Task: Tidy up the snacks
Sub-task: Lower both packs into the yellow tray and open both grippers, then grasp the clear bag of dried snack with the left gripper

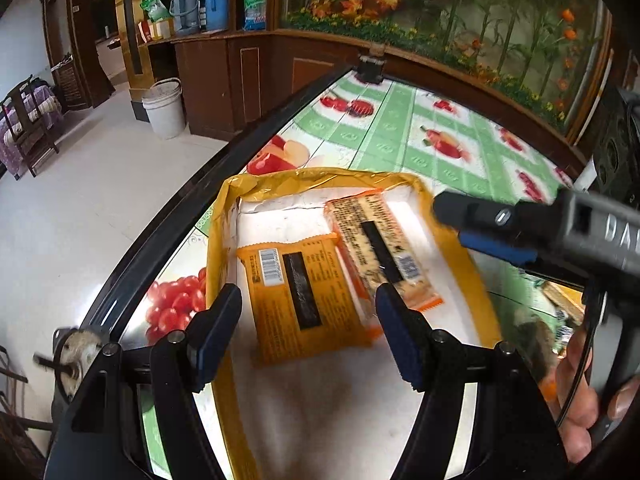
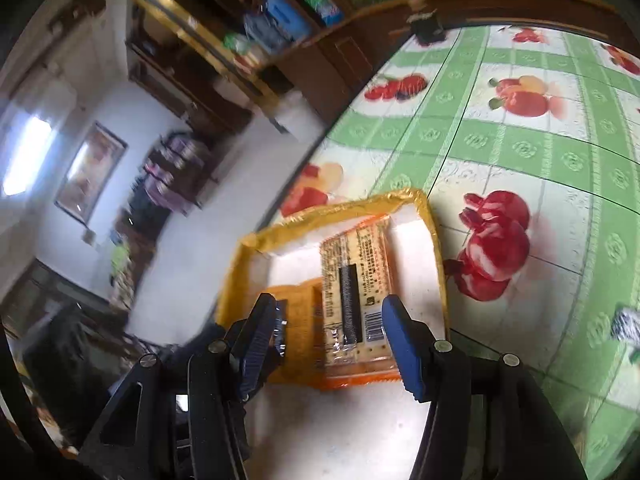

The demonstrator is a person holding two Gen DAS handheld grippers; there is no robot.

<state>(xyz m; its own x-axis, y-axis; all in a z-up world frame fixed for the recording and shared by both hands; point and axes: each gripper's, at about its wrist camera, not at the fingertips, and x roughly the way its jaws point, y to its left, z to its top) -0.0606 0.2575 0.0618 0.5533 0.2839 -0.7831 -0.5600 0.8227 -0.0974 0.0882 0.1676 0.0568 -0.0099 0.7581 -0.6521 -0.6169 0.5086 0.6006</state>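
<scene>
A shallow white tray with a yellow rim (image 1: 320, 178) (image 2: 332, 208) sits near the table's left edge. Two snack packets lie flat in it, side by side. One is an orange packet (image 1: 280, 312) (image 2: 300, 320), the other a pale cracker packet with orange ends (image 1: 376, 232) (image 2: 356, 256). My left gripper (image 1: 306, 300) hovers open over the orange packet, its fingers apart from it. My right gripper (image 2: 328, 304) (image 1: 460, 224) hangs open above the tray's right side. The pale packet shows between its fingers, and the pads are not pressing on it.
The table wears a green checked cloth with fruit prints (image 1: 420, 132) (image 2: 520, 152), and its dark edge (image 1: 224, 168) runs just left of the tray. A small black object (image 1: 370, 68) stands at the far end. A white bucket (image 1: 164, 108) is on the floor.
</scene>
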